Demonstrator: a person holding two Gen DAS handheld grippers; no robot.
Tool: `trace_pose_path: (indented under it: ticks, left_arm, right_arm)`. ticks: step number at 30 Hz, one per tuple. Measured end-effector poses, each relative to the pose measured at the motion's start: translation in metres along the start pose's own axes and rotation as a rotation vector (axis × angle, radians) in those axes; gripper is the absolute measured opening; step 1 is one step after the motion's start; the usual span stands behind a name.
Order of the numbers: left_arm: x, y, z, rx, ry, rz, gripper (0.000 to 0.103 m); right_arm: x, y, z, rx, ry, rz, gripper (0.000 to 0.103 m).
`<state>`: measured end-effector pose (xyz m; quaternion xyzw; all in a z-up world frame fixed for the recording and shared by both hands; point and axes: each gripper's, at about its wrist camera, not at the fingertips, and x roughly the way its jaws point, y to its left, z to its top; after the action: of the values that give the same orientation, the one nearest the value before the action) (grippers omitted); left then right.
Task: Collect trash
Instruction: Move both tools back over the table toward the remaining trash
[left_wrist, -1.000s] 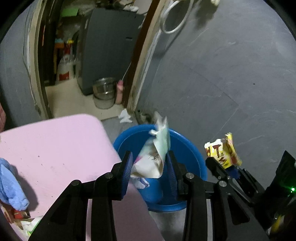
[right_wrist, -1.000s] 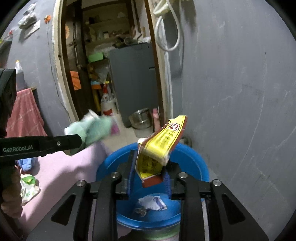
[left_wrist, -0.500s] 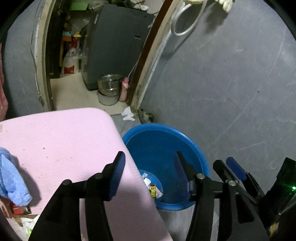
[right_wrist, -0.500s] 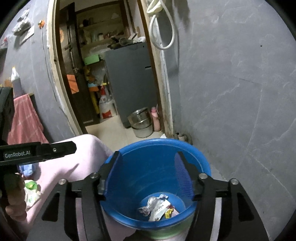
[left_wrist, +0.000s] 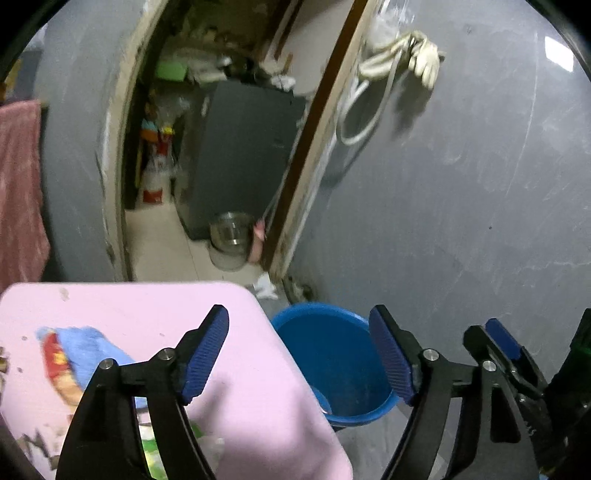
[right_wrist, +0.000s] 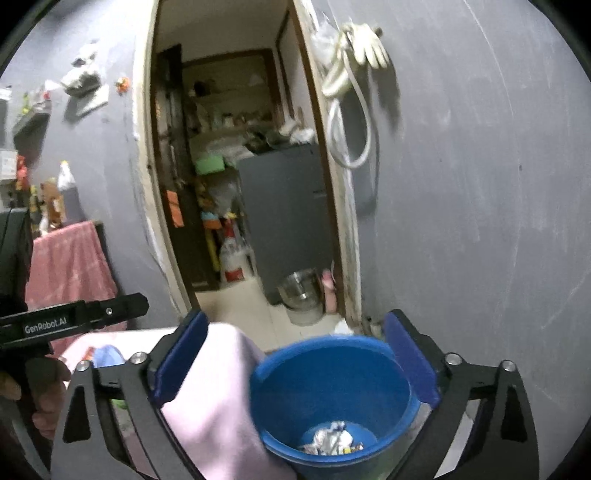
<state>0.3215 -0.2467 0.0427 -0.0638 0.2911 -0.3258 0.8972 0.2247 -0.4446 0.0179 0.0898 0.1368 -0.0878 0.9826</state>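
Your left gripper (left_wrist: 299, 354) is wide apart and holds nothing. Its 2 blue pads (left_wrist: 205, 354) sit over the edge of the pink table (left_wrist: 122, 314) and the blue bucket (left_wrist: 332, 354). Your right gripper (right_wrist: 295, 363) is spread wide too, with nothing between its fingers. It hangs right above the bucket, so you look down into it.

The bucket stands on the floor, just beside the corner of the pink table and near the gray wall (left_wrist: 461, 221). At the bottom of the bucket lies the trash (right_wrist: 332, 437): crumpled white and silver wrappers with a bit of yellow. You can see this pile from the right camera. From the left camera the inside bottom is mostly hidden.

More things lie on the table. A blue cloth (left_wrist: 79, 345) with a red patch rests near the left side. Something green and white (left_wrist: 155, 454) shows under your left gripper, at the near edge, but it is too blurry to name.

In the right camera your left gripper pokes in from the left, with your hand (right_wrist: 40, 395) around its handle.

Behind the table is an open doorway. A metal pot (left_wrist: 229, 232) and a pink bottle (left_wrist: 258, 240) stand on the floor there, next to a dark gray cabinet (left_wrist: 240, 155). A white hose (left_wrist: 369, 103) hangs on the wall. A pink towel (left_wrist: 18, 192) hangs on the far left.
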Motion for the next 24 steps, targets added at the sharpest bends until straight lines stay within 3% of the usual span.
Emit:
trace_pose_path:
  ticks: [12,24]
  left_arm:
    - [-0.108,0.018,-0.009,0.030,-0.185,0.152,0.095]
    - [-0.192,0.059,-0.045,-0.036,-0.288,0.327,0.098]
  right_arm:
    - [-0.053,0.052,0.025,-0.067,-0.120,0.059,0.103]
    - [-0.082,0.103,0.012,-0.077,-0.160,0.162,0.103]
